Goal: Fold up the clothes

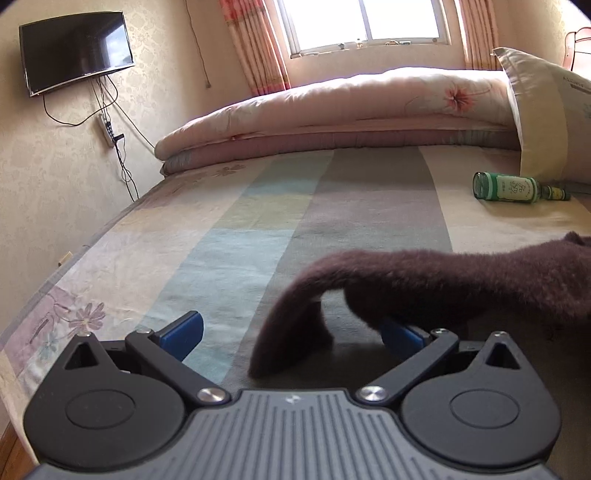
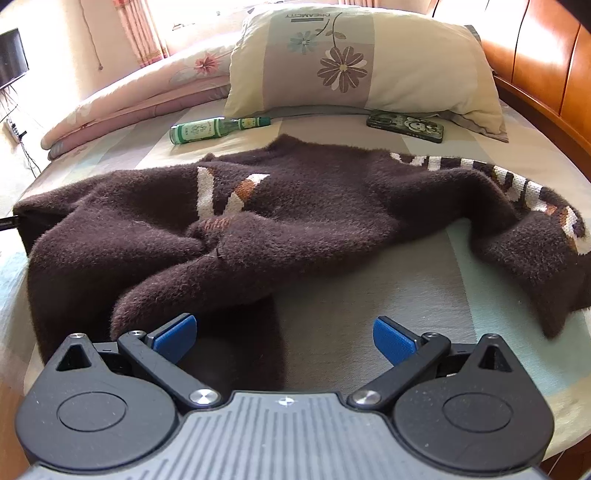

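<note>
Left claw: The left claw [image 1: 291, 334] sits low over the bed, its blue pads [image 1: 183, 334] spread wide apart; a sleeve end of the brown sweater [image 1: 424, 284] drapes over the right-hand pad and hangs into the gap, gripped by nothing.
Right claw: The right claw [image 2: 284, 338] hovers at the bed's near edge with its blue pads [image 2: 391, 339] wide apart and nothing between them; the left pad lies just beside the sweater's nearest fold.
Sweater: The fuzzy dark-brown sweater [image 2: 295, 218], with white and orange knit markings, lies rumpled and unfolded across the striped bedsheet [image 2: 369, 314], stretching from the left edge of the right wrist view to the right edge.
Bedsheet: The striped bedsheet [image 1: 229, 236] runs in pastel bands of cream, blue and grey, with a flower print near its edge.
Bottle: A green glass bottle [image 2: 218, 129] lies on its side just beyond the sweater; the left wrist view shows the same bottle [image 1: 517, 188] near the pillow.
Phone: A phone in a cartoon-print case [image 2: 406, 126] rests flat at the foot of the pillow.
Pillow: A cream floral pillow [image 2: 362, 59] leans against the wooden headboard [image 2: 535, 62].
Quilt: A folded pink quilt [image 1: 332, 110] lies along the far side of the bed, below the window [image 1: 365, 26].
Wall: A dark television [image 1: 75, 51] hangs on the wallpapered wall, cables trailing beneath.
</note>
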A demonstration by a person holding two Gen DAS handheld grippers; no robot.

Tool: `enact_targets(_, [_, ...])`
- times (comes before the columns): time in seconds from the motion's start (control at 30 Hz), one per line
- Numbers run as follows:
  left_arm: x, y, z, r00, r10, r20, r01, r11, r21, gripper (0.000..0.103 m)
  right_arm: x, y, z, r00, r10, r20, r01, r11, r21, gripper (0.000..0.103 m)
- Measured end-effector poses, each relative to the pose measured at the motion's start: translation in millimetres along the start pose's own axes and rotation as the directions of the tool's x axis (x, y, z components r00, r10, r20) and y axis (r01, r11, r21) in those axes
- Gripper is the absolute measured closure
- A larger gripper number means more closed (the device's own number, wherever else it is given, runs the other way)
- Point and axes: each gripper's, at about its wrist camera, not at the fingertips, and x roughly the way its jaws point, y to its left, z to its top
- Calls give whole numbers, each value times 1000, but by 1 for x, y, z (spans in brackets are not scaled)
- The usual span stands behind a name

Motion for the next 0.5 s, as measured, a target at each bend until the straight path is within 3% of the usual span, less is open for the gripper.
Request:
enact_targets(0.13, [-24, 16, 14, 998, 0, 59, 2, 999, -42, 1, -2, 2, -2, 1000, 9, 0, -9, 1000, 0, 0])
enact_targets(0.23, [-31, 16, 34, 996, -51, 76, 56, 996, -72, 1, -1, 4, -5, 1000, 10, -6, -10, 1000, 7, 0])
enact_targets(0.4, [-13, -24, 57, 989, -146, 29, 146, 989, -14, 1, -5, 9, -11, 1000, 12, -13, -12, 1000, 7, 0])
enact_targets(0.5, [8, -48, 50, 982, -183, -55, 184, 983, 23, 1, -9, 10, -15, 1000, 13, -17, -13, 1000, 2, 0])
